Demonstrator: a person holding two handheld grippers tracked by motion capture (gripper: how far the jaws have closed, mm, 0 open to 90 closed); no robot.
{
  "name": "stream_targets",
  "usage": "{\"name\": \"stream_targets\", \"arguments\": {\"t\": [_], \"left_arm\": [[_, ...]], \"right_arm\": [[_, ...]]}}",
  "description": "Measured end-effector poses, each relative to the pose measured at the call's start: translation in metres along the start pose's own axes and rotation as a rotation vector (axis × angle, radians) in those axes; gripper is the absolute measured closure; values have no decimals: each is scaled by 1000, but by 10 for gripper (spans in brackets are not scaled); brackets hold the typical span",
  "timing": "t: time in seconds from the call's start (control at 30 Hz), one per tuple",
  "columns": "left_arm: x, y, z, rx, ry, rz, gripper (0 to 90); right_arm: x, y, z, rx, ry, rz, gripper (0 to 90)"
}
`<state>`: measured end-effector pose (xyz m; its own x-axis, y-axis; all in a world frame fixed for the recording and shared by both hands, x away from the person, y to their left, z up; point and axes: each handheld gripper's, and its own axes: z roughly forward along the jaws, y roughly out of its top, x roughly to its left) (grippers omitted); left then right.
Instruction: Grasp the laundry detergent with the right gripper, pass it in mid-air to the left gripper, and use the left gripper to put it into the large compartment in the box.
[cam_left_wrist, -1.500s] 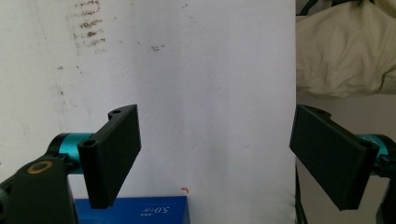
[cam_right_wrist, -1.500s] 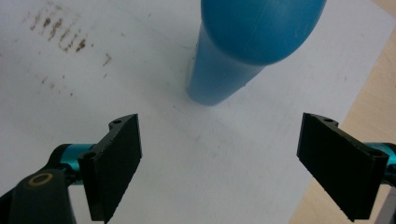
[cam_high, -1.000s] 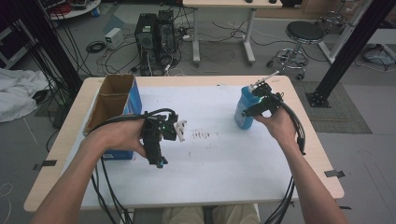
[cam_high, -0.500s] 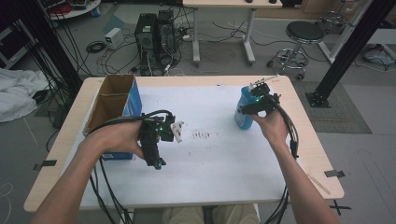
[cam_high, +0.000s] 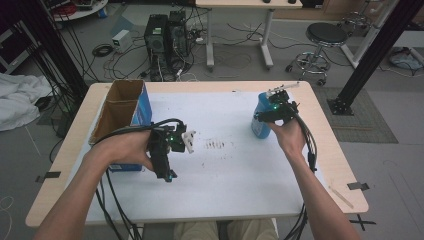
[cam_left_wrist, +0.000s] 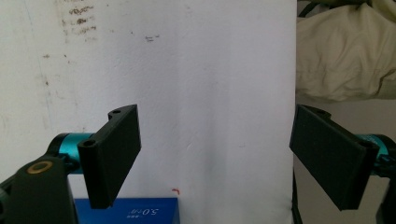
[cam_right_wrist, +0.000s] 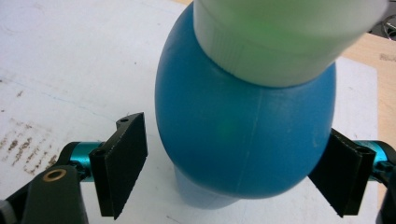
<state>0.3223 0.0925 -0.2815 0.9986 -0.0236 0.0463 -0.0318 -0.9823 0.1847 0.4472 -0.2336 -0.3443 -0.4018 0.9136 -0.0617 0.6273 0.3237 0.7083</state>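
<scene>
A blue bottle (cam_high: 259, 120) with a white cap (cam_right_wrist: 285, 37) stands upright at the table's right side. My right gripper (cam_high: 272, 112) reaches it from the right, and its jaws have just been closing with the bottle's round body (cam_right_wrist: 243, 135) between them. In the right gripper view a narrow gap remains between one pad (cam_right_wrist: 123, 163) and the bottle, and the other pad (cam_right_wrist: 343, 175) sits against or just behind its edge. My left gripper (cam_high: 167, 174) hovers open over the white table cover (cam_left_wrist: 210, 70), nothing between its jaws.
An open cardboard box with a blue side (cam_high: 122, 112) stands at the table's left, and its blue edge (cam_left_wrist: 126, 212) lies just below the left gripper. Dark smudges (cam_high: 216, 145) mark the cover's middle. Cables trail from both grippers toward the near table edge.
My right gripper has edged slightly left and closer around the bottle. The left hand has stayed put.
</scene>
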Motion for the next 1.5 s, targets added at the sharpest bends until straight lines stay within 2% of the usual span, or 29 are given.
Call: {"name": "stream_targets", "arguments": {"t": [0.37,0.73,1.0,1.5], "left_arm": [[0,-1,3,-2,-7,-4,166],[0,-2,4,-6,-6,-4,166],[-1,-4,5,-4,-8,-6,166],[0,-4,7,-7,-8,-8,166]], "right_arm": [[1,-2,3,-15,14,12,236],[3,-3,4,-42,6,10,304],[0,-5,4,-57,19,50,336],[-2,-8,8,-50,20,57,383]]}}
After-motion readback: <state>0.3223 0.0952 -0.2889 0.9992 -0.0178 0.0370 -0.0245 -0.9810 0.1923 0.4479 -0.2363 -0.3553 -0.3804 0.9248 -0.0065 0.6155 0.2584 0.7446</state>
